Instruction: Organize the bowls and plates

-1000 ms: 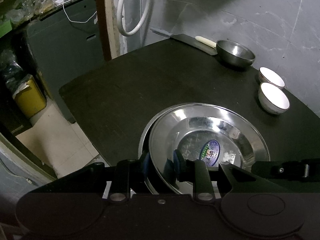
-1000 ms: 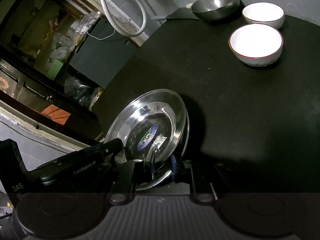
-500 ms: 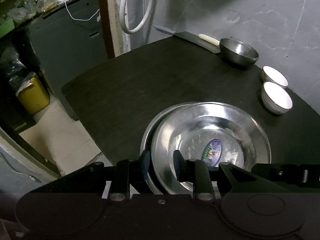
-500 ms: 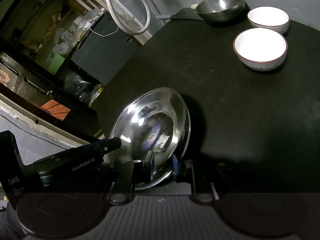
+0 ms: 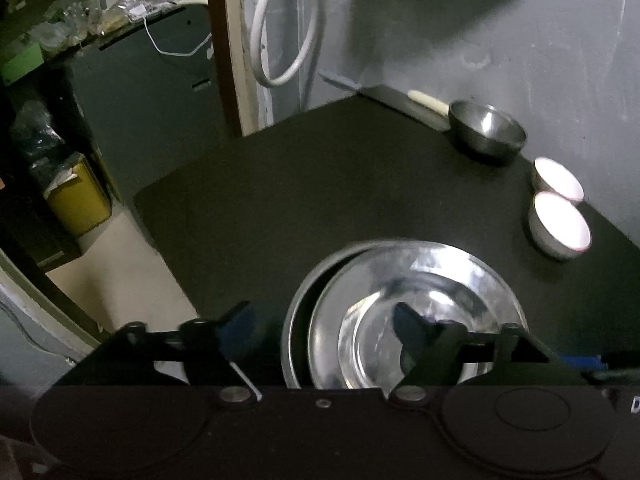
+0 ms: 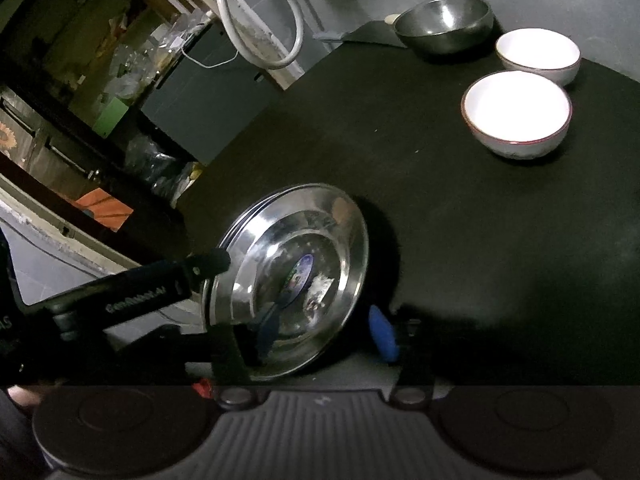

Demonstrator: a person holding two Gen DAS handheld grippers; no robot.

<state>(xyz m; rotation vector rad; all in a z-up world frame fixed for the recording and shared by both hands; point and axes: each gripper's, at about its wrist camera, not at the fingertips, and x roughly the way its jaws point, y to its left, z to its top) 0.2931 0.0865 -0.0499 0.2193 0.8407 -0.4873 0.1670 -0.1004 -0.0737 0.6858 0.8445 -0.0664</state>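
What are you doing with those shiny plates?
A person with a gripper in each hand is stacking steel plates near the front edge of the dark table. The left gripper and the right gripper have just been opening their jaws, so the top plate now rests loose on the one beneath. Two white bowls and a steel bowl wait farther back.

White lettering that seems to read "GenRobot.AI", blurred here, runs along the black arm of the left gripper (image 6: 240,264) at the left of the right wrist view, while the oval sticker (image 6: 299,274) inside the top shiny steel plate (image 6: 320,216) is too small to read.
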